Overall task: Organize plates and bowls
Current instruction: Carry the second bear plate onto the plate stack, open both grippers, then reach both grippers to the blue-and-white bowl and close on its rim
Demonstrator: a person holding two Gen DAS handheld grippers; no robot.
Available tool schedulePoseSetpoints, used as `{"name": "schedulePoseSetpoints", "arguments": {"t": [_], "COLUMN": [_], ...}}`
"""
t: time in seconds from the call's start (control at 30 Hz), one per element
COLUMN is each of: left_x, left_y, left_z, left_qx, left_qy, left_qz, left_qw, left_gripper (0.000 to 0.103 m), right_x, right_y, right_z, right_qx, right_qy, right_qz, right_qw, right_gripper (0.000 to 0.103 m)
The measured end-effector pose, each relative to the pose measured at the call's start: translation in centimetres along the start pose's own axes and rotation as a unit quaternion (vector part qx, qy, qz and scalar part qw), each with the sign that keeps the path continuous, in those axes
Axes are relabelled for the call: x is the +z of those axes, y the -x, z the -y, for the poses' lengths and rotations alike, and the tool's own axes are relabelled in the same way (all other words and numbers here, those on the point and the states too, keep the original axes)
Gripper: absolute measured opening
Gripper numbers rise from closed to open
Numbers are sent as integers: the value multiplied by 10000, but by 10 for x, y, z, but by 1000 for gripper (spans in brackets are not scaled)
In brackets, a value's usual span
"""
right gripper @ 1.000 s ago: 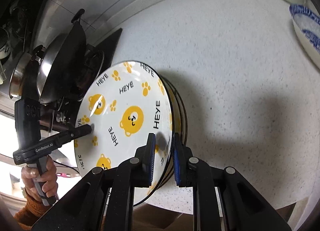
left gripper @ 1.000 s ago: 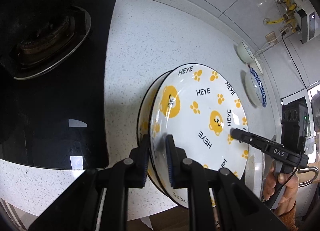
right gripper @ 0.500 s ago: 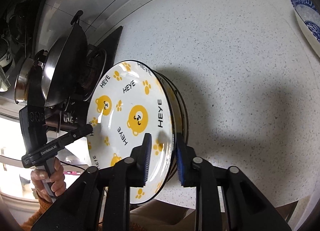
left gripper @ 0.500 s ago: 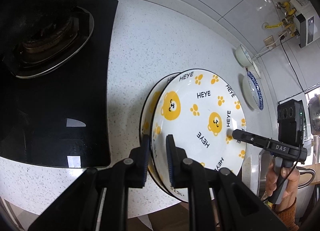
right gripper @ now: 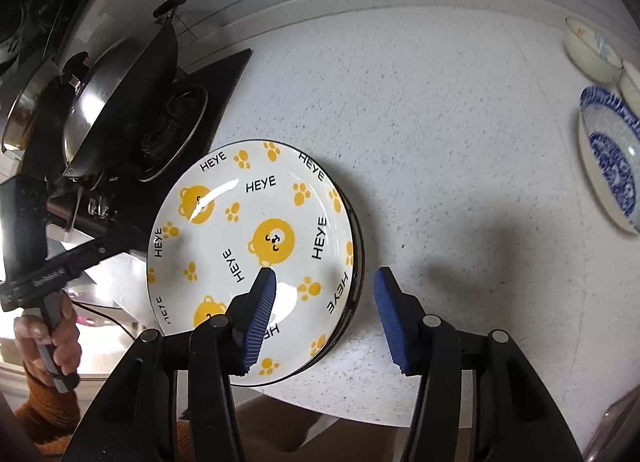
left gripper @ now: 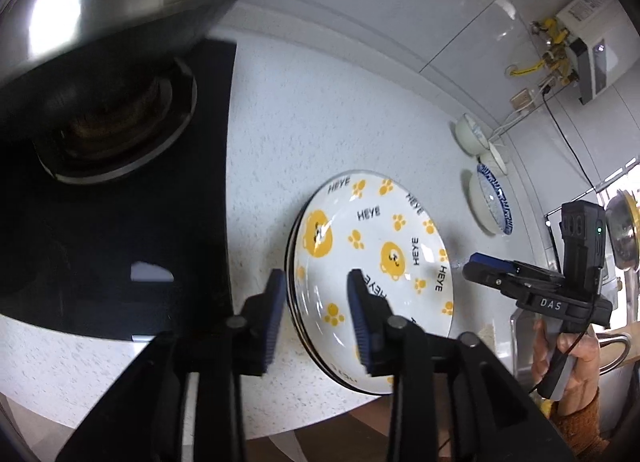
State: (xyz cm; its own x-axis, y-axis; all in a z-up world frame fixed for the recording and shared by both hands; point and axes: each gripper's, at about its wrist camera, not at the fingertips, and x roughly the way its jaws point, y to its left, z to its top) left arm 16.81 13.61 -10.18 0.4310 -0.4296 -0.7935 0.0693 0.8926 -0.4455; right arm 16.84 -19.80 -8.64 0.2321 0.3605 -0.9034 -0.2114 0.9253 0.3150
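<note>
Left claw (left gripper: 316, 318): tilted steeply down above the near-left rim of the bear plate stack (left gripper: 372, 262), jaws opening, pads clear of it.
Right claw (right gripper: 324, 314): tilted steeply down above the stack's near-right rim, jaws opening, gripping nothing.
Hands (right gripper: 48, 346): each wrapped round its handle.
</note>
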Motion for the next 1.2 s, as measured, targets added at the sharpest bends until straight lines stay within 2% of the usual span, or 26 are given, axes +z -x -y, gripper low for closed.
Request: {"name": "schedulePoseSetpoints", "arguments": {"t": [0.03, 0.1, 0.17, 0.2, 0.23, 0.27, 0.3, 0.33, 0.37, 0.4, 0.47, 0.57, 0.67, 0.83, 1.0, 1.2], "left_x": [0, 3, 5, 4, 2, -1, -5, -6, -5, -3, -2, -3, -1, 12, 27, 52], "left_y": [5, 25, 47, 58, 71, 78, 81, 80, 72, 60, 40, 8, -30, -106, -192, -281], "left_z": [1, 7, 14, 19, 26, 30, 35, 38, 45, 55, 76, 112, 149, 211, 267, 300], "left_qx": [-1, -235, -521, -704, -961, -1140, -1269, -1323, -1492, -1550, -1320, -822, -789, -828, -670, -129], "left_qy": [-29, -69, -48, -66, -141, -173, -148, -128, -144, -213, -362, -565, -564, -372, -114, 239], "left_qz": [91, 416, 915, 1212, 1634, 1915, 2167, 2159, 1916, 1476, 1004, 724, 450, 36, -336, -620], "left_qw": [10000, 9988, 9944, 9901, 9818, 9747, 9678, 9673, 9700, 9766, 9855, 9924, 9943, 9959, 9971, 9977], "left_gripper": [34, 38, 50, 60, 67, 79, 86, 87, 87, 87, 86, 85, 85, 85, 85, 85], "right_x": [-2, -6, -9, -11, -14, -16, -18, -19, -21, -22, -24, -25, -28, -27, -3, 38], "right_y": [3, 12, 19, 22, 28, 31, 38, 42, 49, 53, 63, 73, 84, 107, 116, 85], "right_z": [-1, -7, -12, -13, -11, -10, -7, -4, 1, 6, 22, 53, 91, 179, 276, 339], "right_qx": [-42, -179, -411, -469, -491, -514, -570, -618, -662, -675, -696, -740, -802, -918, -896, -291], "right_qy": [43, 138, 272, 334, 382, 393, 394, 390, 392, 385, 299, 56, -161, -607, -1071, -1260], "right_qz": [80, 234, 389, 451, 518, 600, 722, 805, 908, 977, 1100, 1174, 1207, 1227, 1081, 651], "right_qw": [9999, 9995, 9980, 9973, 9967, 9961, 9950, 9941, 9929, 9922, 9910, 9903, 9893, 9863, 9843, 9895], "right_gripper": [47, 54, 57, 58, 59, 62, 63, 66, 70, 72, 76, 77, 78, 79, 79, 79]}}
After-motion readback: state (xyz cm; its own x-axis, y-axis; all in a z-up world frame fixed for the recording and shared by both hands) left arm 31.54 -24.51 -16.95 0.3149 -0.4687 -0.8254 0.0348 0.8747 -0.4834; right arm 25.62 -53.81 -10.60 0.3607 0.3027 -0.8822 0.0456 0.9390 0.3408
